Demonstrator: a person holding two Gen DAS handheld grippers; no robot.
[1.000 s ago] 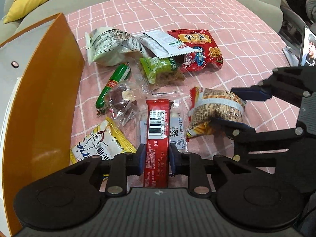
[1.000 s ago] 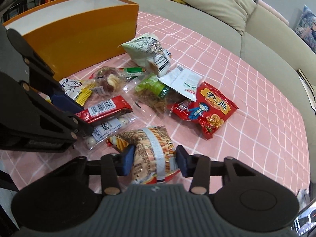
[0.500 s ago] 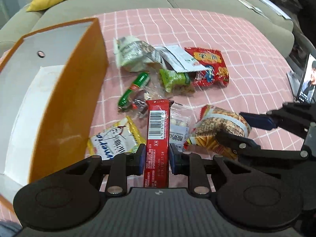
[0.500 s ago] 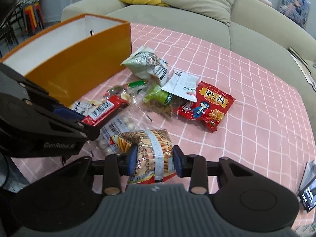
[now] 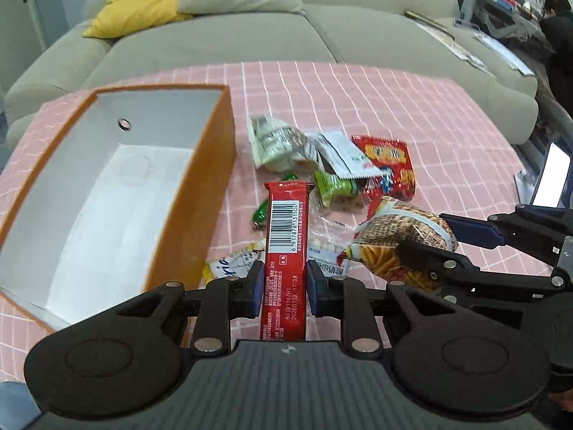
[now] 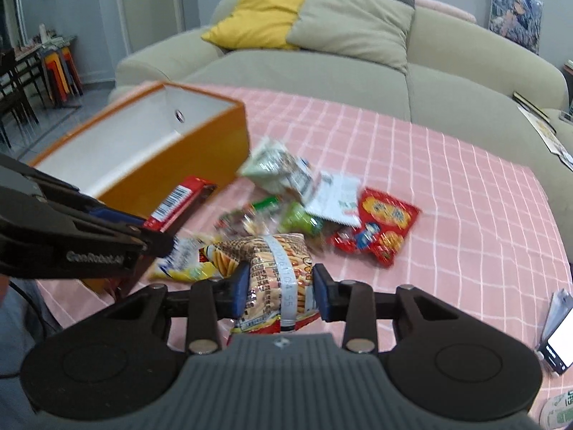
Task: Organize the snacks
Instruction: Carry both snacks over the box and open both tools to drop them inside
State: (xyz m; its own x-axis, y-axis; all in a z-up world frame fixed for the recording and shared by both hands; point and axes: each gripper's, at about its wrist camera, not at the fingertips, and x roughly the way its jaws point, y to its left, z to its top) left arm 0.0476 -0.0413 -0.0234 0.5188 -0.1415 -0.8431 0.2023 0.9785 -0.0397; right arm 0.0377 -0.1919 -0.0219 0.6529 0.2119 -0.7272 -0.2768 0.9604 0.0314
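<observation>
Left wrist view: at the far left stands the orange box (image 5: 211, 193), open on top, its white inside bare, its right wall edging the pink checked cloth (image 5: 358, 93). Right of that wall a strip of cloth runs free toward the sofa (image 5: 322, 36) behind. Next comes the left gripper (image 5: 283, 288), its blue pads pinching the red bar (image 5: 286, 236) at its lower half; the bar stands up between them, barcode facing the camera, just right of the box's near corner. Beyond it, right of the box, lies the loose heap: a yellow-and-white packet (image 5: 232, 263), a pale green bag (image 5: 275, 139), a white sachet (image 5: 343, 154), a small green pack (image 5: 335, 188) and a red packet (image 5: 388, 165). Farther right the right gripper (image 5: 429, 236) clamps the fries bag (image 5: 390, 236), well clear of the box.

Right wrist view: the box (image 6: 200, 157) sits upper left, with the left gripper (image 6: 147, 229) and red bar (image 6: 179, 197) before its long side. Right of the box the right gripper (image 6: 280, 288) has its pads pressed into the sides of the fries bag (image 6: 275, 268), which bulges between them. Rightmost, open cloth (image 6: 465, 179) reaches the table edge.
</observation>
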